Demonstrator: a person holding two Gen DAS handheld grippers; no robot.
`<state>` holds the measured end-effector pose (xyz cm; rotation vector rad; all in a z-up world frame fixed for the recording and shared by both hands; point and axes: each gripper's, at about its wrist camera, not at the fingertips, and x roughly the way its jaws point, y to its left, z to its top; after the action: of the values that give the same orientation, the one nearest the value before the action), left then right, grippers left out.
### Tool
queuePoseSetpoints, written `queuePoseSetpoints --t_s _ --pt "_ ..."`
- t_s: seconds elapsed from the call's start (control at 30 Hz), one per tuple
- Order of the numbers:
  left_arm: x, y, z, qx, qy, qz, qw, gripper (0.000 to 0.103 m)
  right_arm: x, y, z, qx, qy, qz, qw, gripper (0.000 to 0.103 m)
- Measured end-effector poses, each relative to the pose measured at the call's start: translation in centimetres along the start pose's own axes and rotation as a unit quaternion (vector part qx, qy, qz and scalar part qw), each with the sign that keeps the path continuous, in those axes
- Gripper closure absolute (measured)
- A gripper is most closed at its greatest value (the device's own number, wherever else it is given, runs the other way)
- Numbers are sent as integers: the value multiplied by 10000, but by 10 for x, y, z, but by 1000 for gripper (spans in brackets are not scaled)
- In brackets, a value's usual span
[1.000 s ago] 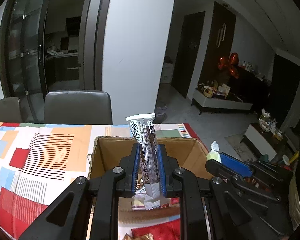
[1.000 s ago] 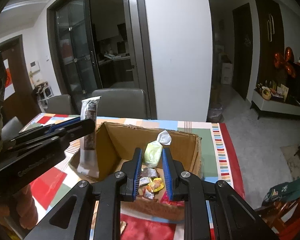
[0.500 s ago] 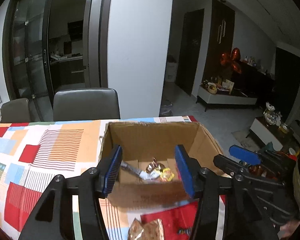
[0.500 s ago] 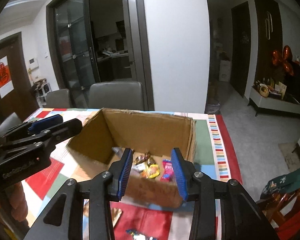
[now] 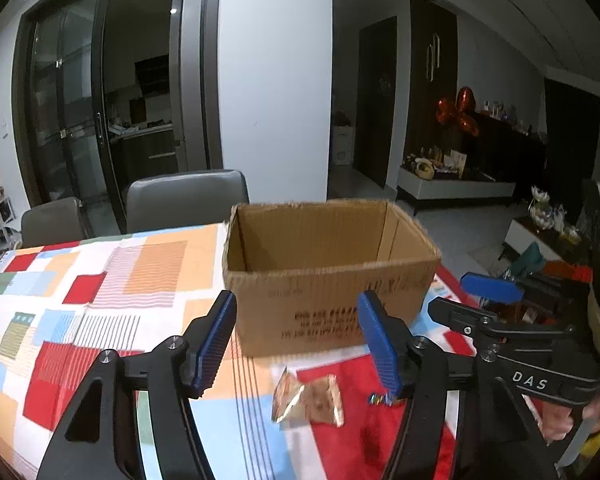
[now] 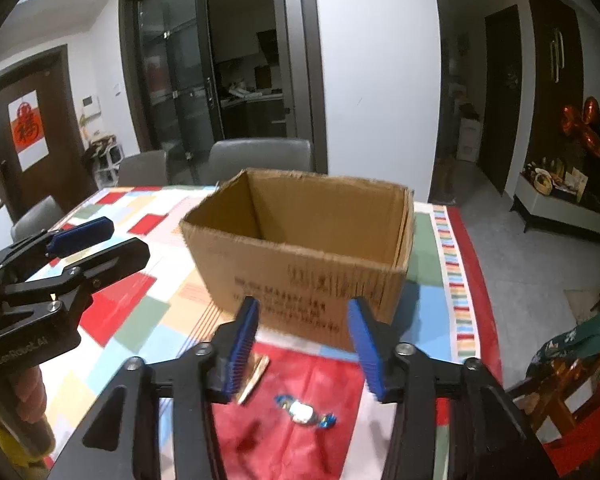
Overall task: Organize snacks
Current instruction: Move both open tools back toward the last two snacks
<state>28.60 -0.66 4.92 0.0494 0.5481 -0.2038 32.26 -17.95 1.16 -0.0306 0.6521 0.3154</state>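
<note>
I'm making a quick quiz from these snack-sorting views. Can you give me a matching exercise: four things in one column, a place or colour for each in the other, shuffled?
Things:
1. cardboard box
2. blue-wrapped candy
3. gold snack packet
4. grey chair

Descriptions:
A. behind the table's far edge
B. lies on the red patch, below the right gripper
C. stands open on the tablecloth
D. lies in front of the box, below the left gripper

Pairs: 1-C, 2-B, 3-D, 4-A

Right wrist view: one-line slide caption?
Right gripper, jaws opening and empty, above a blue-wrapped candy on the patchwork tablecloth before the cardboard box.
</note>
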Motion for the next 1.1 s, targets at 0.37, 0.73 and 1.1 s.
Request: queuePoseSetpoints --t_s 0.37,0.73,1.1 --pt "13 6 -51 -258 606 -46 9978 35 13 10 -45 -182 586 2 9981 53" --pt "51 8 -87 -361 1289 -181 9908 34 47 11 -76 -119 1276 144 9917 53" --pt "89 13 -101 -433 1666 -231 9848 34 82 7 -93 -299 1718 78 9847 53"
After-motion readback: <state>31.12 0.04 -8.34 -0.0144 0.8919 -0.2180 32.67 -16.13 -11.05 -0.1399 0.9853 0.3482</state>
